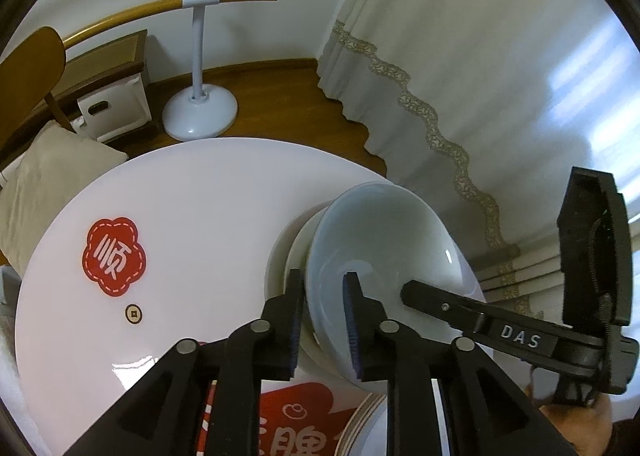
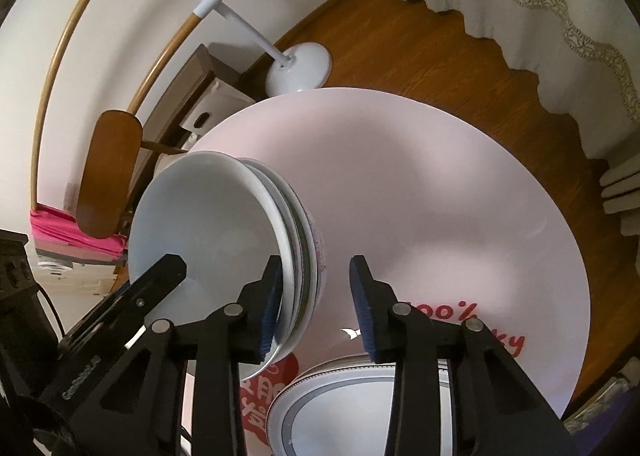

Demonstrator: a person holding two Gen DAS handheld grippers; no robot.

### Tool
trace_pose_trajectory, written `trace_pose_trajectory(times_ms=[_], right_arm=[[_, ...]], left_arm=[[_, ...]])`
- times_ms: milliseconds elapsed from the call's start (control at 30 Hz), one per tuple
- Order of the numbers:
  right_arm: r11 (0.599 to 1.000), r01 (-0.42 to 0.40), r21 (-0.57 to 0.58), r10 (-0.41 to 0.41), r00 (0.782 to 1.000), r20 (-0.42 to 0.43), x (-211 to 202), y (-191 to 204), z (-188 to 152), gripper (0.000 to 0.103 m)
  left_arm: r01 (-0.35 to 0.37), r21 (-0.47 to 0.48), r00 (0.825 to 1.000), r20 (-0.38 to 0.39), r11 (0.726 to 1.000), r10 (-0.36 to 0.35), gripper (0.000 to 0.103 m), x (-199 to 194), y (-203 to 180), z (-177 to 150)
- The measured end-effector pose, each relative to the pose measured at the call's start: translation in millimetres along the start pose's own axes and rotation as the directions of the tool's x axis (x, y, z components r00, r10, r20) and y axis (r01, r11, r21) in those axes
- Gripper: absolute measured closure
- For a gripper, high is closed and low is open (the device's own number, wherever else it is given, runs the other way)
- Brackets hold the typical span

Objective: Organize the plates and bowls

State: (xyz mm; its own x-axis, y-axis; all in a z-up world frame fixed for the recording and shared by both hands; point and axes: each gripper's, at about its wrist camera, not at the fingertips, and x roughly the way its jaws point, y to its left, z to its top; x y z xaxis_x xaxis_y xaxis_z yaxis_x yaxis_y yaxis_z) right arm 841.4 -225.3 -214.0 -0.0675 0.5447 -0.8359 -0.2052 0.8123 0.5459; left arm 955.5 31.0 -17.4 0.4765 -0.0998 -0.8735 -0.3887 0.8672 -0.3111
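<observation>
A nested stack of pale bowls (image 1: 384,240) stands on the round white table (image 1: 200,196); its top bowl is light blue. My left gripper (image 1: 323,312) straddles the near rim, one finger inside the top bowl and one outside, with a sliver of bowl showing beside the inner pad. In the right wrist view the same bowl stack (image 2: 208,216) sits left of centre. My right gripper (image 2: 316,296) straddles its rim too; the outer finger stands clear of the stack. The right gripper (image 1: 420,296) reaches into the bowl in the left wrist view. Grey-rimmed plates (image 2: 352,396) lie stacked below.
Red stickers (image 1: 114,262) mark the table top. Beyond the table's far edge stand a white lamp base (image 1: 200,112), a wooden chair (image 1: 32,64) and a long curtain (image 1: 440,56) over the wood floor. A person's hand (image 1: 580,424) holds the right gripper.
</observation>
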Motion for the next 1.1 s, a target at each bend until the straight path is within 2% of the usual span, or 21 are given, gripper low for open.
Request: trace_pose_trajectory(times_ms=[100,167,400,567,867,1100], right_arm=[[1.0,-0.008,-0.001,0.008,1.0,0.003,-1,1,0,0.069],[1.0,-0.01,-0.001,0.01,1.0,0.007,-2,2,-1,0.068],[1.0,-0.006,0.007,0.005,1.0,0.012,-2,3,-3,0.066],[0.999,-0.01,0.034,0.01,1.0,0.021,-5,0,-2,0.06],[0.998,-0.018,0.062,0.017,1.0,0.014,-2,-1,1,0.059],[0.996,-0.048,0.078,0.049,0.999,-0.007,6,-1,1,0.059]], left_arm=[[0.011,-0.01,1.0,0.012,1.0,-0.011,0.074,-6,4,2],[0.012,-0.018,0.999,0.032,1.0,-0.012,0.062,-11,9,3],[-0.004,-0.042,1.0,0.006,0.999,0.004,0.061,-4,23,6],[0.005,-0.059,0.999,-0.033,0.998,-0.007,0.055,7,23,8],[0.015,-0.071,0.995,-0.095,0.997,-0.021,0.056,32,18,17],[0.038,-0.063,0.994,-0.103,0.997,-0.045,0.058,39,15,18]])
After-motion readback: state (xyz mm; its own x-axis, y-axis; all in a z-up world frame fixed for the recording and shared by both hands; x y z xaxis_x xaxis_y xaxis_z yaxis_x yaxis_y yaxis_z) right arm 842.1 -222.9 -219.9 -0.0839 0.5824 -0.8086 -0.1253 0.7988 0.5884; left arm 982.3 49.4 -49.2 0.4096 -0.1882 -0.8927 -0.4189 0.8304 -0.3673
